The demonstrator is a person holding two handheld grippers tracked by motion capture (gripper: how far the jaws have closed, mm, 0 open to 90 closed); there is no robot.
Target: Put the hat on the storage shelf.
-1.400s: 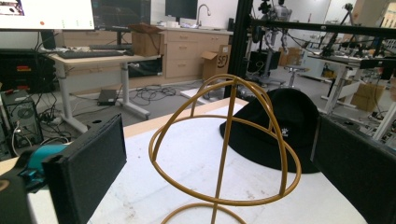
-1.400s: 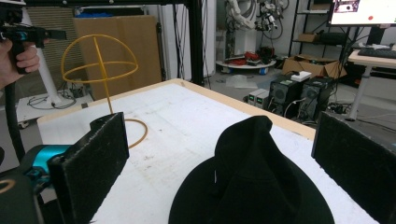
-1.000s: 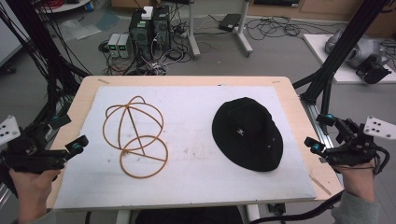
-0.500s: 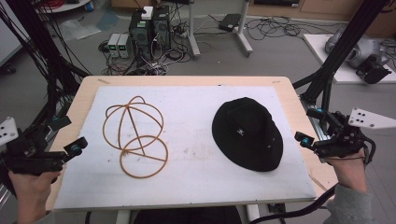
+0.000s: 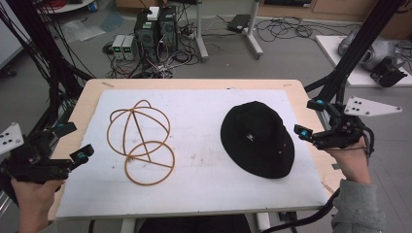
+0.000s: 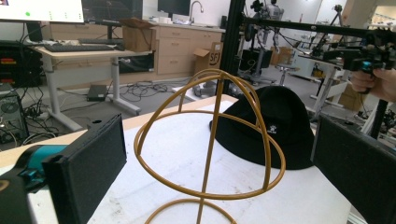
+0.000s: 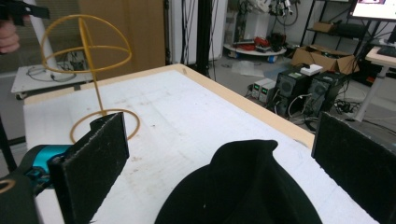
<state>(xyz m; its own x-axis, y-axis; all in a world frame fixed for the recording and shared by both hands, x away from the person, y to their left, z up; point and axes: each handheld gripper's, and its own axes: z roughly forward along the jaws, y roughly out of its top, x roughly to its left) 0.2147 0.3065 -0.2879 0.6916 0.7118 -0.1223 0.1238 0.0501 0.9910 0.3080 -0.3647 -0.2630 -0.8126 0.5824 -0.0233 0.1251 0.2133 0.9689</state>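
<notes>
A wide strip of bare white mat [image 5: 199,126] is lying open between the tall gold wire hat stand [image 5: 140,141] and the black fabric bucket hat [image 5: 257,138], well apart. The desk [image 5: 311,160] edges beside each are staying free for approaching jaws.

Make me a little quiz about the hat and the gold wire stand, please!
1. True or false: the hat already sits on the stand.
2. Which tongs are nearer the hat? A) left tongs B) right tongs
3. Fill in: the jaws of both tongs stand ____.

Key:
1. False. The hat lies flat on the white mat, apart from the stand.
2. B. The right tongs hover at the hat's brim; the left tongs hover by the stand.
3. Open, with nothing between them.
</notes>
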